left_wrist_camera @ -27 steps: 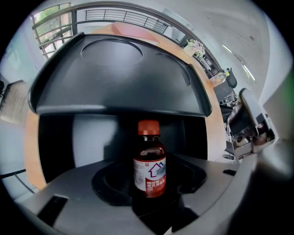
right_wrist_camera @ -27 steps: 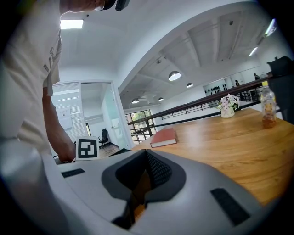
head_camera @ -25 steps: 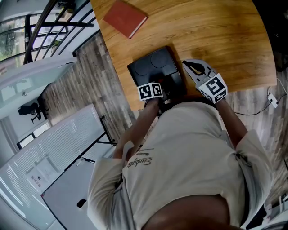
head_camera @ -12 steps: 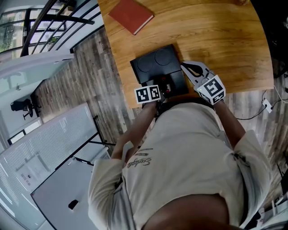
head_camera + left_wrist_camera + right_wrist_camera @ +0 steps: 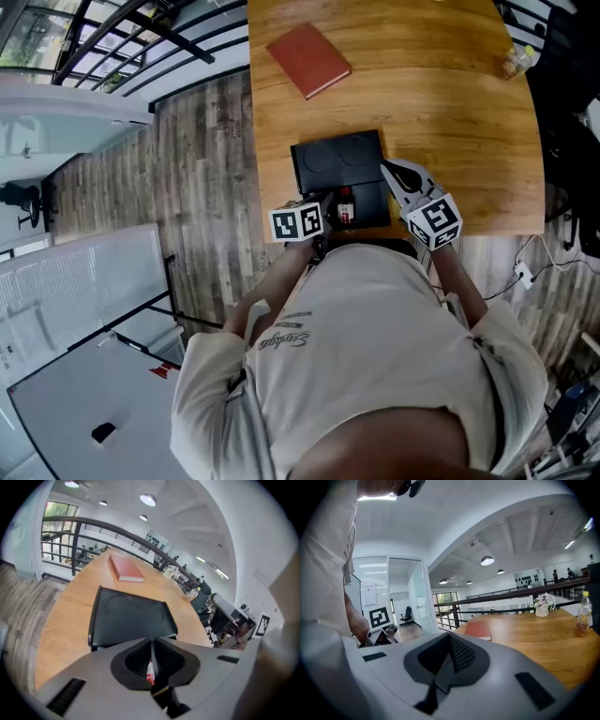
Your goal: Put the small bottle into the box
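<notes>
The black box (image 5: 337, 157) lies open near the table's front edge, also in the left gripper view (image 5: 126, 616). The small bottle (image 5: 345, 204), dark with a red label, stands in the box's near half. My left gripper (image 5: 328, 212) hovers just left of the bottle. Its jaws (image 5: 152, 641) have just been closing and are shut with nothing gripped. Only a red-and-white sliver of the bottle (image 5: 150, 672) shows below them. My right gripper (image 5: 387, 169) hangs shut at the box's right edge, and in its own view (image 5: 450, 637) holds nothing.
A red book (image 5: 308, 60) lies farther back on the wooden table (image 5: 450, 103). A bottle of yellow liquid (image 5: 516, 62) stands at the far right edge, with a flower vase (image 5: 542, 606) nearby. Plank floor and a black railing (image 5: 141, 37) lie left of the table.
The left gripper has pulled up and back off the box toward the person, leaving the bottle standing in it. The right gripper rose slightly. The head view has shifted.
</notes>
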A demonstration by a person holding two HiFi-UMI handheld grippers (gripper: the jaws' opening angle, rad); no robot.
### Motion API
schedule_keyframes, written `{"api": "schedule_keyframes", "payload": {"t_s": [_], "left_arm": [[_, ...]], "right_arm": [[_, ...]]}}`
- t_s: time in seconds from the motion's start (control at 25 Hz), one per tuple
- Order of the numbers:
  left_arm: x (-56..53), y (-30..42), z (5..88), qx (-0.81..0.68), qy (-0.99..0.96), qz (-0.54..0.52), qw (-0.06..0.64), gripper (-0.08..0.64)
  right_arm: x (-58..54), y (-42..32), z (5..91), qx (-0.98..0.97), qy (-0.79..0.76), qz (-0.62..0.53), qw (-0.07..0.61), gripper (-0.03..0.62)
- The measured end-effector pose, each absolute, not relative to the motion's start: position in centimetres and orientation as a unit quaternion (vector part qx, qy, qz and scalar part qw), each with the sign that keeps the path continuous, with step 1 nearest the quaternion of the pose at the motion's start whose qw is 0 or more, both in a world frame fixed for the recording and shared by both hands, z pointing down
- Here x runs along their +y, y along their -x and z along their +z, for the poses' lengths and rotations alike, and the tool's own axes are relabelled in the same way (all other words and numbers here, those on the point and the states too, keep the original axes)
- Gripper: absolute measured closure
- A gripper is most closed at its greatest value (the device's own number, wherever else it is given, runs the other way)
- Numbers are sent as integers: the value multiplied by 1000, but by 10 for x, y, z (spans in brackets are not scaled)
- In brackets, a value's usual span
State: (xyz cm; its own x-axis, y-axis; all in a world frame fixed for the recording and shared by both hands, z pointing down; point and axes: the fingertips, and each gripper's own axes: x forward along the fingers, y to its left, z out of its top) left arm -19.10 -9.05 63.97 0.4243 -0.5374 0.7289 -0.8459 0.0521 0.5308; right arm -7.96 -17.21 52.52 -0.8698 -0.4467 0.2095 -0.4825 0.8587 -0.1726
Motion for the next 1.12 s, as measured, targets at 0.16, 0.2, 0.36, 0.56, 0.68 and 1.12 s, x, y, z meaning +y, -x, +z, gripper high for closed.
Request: {"api": "schedule_keyframes", "payload": {"t_s": [0.16, 0.2, 0.36, 0.56, 0.68, 1.12], "left_arm": [[-105, 216, 605, -547, -706, 98, 439, 528], [-108, 221, 597, -551, -711, 85, 428, 528], [-119, 230, 567, -565, -730, 52, 380, 528], [-132, 234, 512, -561, -761, -15, 325, 528], [-140, 232, 479, -547, -784, -41, 292, 528], [-157, 255, 400, -553, -811, -43, 186, 528]], "right_arm": [[-176, 87, 505, -961, -252, 90, 71, 597], [-178, 89, 499, -961, -255, 83, 68, 597], [-185, 94, 478, -962, -258, 58, 66, 597], [-174, 112, 447, -970, -236, 41, 51, 597], [-174, 121, 416, -973, -225, 35, 31, 597], [-195, 130, 344, -973, -232, 11, 2, 597]]}}
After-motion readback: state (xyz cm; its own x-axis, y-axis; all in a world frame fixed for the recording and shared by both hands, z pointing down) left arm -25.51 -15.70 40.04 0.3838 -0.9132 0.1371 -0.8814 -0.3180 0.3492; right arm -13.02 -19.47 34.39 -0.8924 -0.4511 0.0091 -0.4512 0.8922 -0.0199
